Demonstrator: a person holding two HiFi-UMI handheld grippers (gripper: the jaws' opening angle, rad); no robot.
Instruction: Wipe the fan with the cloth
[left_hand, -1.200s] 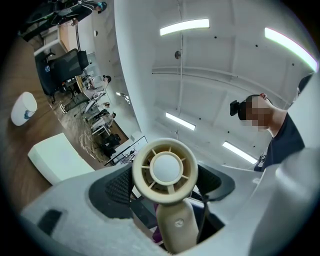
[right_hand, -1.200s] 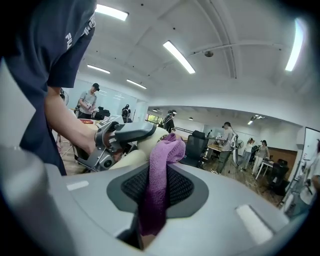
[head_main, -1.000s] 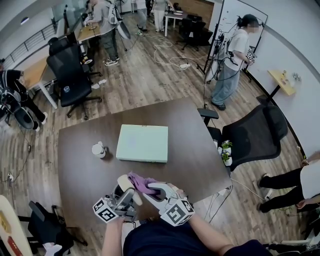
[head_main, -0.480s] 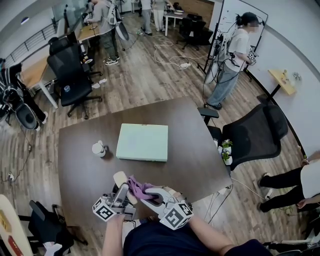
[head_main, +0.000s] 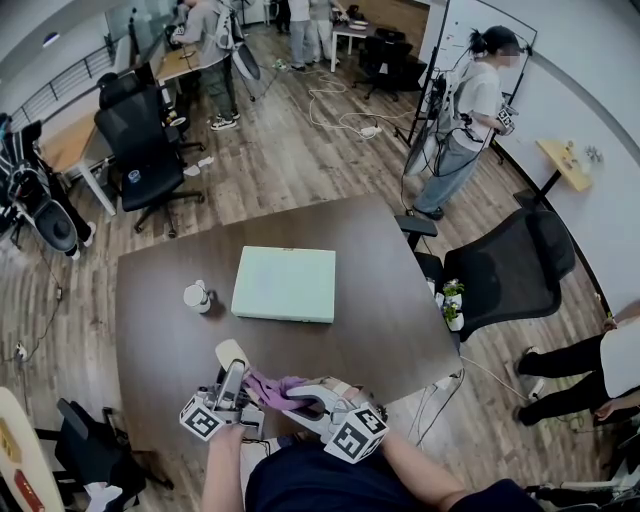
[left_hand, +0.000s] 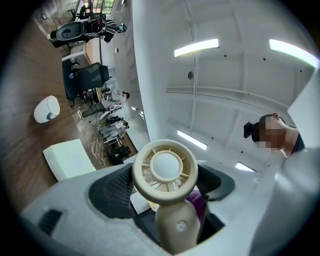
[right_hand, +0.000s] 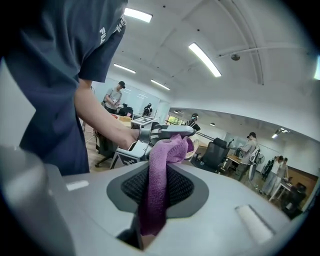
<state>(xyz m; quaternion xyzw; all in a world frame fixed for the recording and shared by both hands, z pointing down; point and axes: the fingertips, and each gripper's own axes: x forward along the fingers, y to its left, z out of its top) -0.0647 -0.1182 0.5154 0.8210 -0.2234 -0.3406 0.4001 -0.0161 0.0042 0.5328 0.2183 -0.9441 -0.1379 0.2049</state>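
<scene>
Dark brown wooden table (head_main: 385, 300), roughly square, standing on a wood-plank floor (head_main: 300, 160). Two items lie directly on it. A flat, pale green rectangular box (head_main: 285, 285) sits near the middle, slightly towards the far side. A small white container (head_main: 198, 297) stands just left of the box, apart from it.

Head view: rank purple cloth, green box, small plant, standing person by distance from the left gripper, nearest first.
1. Purple cloth, right beside the left gripper.
2. Green box, mid-table ahead.
3. Small plant, by the table's right edge.
4. Standing person, far back right, on the floor.
</scene>
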